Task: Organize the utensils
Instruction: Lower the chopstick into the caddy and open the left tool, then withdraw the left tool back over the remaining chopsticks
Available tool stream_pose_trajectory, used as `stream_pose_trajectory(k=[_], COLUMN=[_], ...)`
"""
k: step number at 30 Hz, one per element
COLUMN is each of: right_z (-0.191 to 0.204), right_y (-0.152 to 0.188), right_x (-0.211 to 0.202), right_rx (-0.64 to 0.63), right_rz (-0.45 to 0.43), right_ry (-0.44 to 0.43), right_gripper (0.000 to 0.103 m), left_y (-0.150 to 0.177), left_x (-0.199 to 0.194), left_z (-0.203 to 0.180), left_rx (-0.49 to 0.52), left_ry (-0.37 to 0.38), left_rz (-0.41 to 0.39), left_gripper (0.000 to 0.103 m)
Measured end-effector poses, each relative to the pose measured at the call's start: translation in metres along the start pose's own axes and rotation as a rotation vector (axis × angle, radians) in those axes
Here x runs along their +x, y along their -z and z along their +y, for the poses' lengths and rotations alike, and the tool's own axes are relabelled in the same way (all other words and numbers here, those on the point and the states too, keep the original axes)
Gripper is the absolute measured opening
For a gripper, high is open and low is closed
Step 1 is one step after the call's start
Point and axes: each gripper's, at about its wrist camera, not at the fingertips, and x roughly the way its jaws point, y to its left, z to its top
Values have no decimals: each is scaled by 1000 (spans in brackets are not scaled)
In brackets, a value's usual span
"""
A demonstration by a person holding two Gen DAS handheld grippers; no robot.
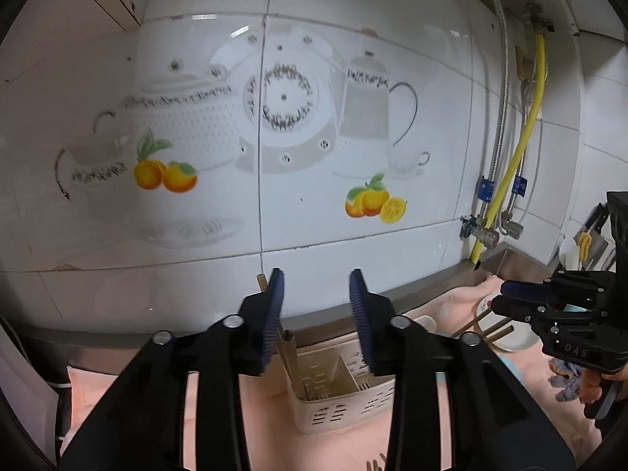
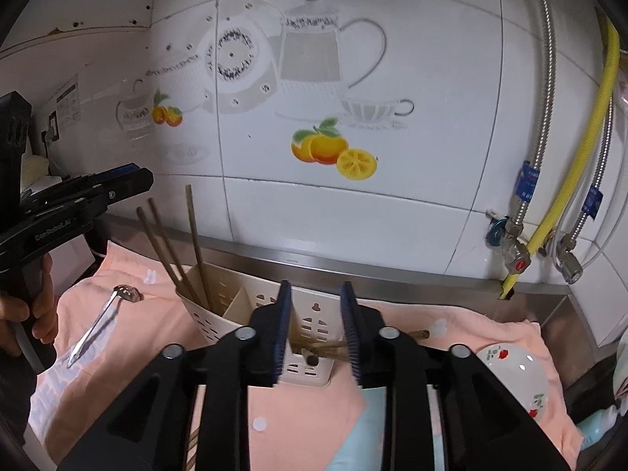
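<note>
**A:** so where's this at? three chopsticks (image 2: 172,247) already stand in the left slot of the beige utensil caddy (image 2: 251,310), which sits on the pink cloth (image 2: 471,325) against the steel ledge

**B:** looks mid-sort to me. Both tongs spread, nothing pinched: left gripper (image 1: 316,310) hovers over the caddy, right gripper (image 2: 316,322) just above loose chopsticks (image 2: 329,347) lying beside it

**A:** next?

**B:** probably drop down and pinch one of those, or go for the slotted spoon (image 2: 104,314) off to the left

**A:** any writing?

**B:** "DAS" on one gripper body, "GenRobot.AI" on the other, I think
</note>
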Motion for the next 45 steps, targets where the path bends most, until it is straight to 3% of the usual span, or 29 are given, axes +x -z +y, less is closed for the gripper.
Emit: stream_pose_trajectory(k=[8,20,29,38,45], right_z=[13,47,75,98,109], right_y=[12,84,155,224,249], right_x=[-31,-61,-57,-46,-38], right_rx=[-6,-21,-51,-46,9], right_rz=[-39,-4,79,185,234], right_ry=[-15,-50,-28,-10,-50], right_gripper=[48,72,85,88,88], left_y=[10,80,148,206,233], left_x=[-42,-107,-127,-128,-131], left_z=[3,9,11,17,25], left_rx=[-30,-75,-80,-98,-139], left_ry=[-12,-17,-80,-140,-159], left_rz=[-32,12,105,214,256], left_gripper=[66,93,98,98,98])
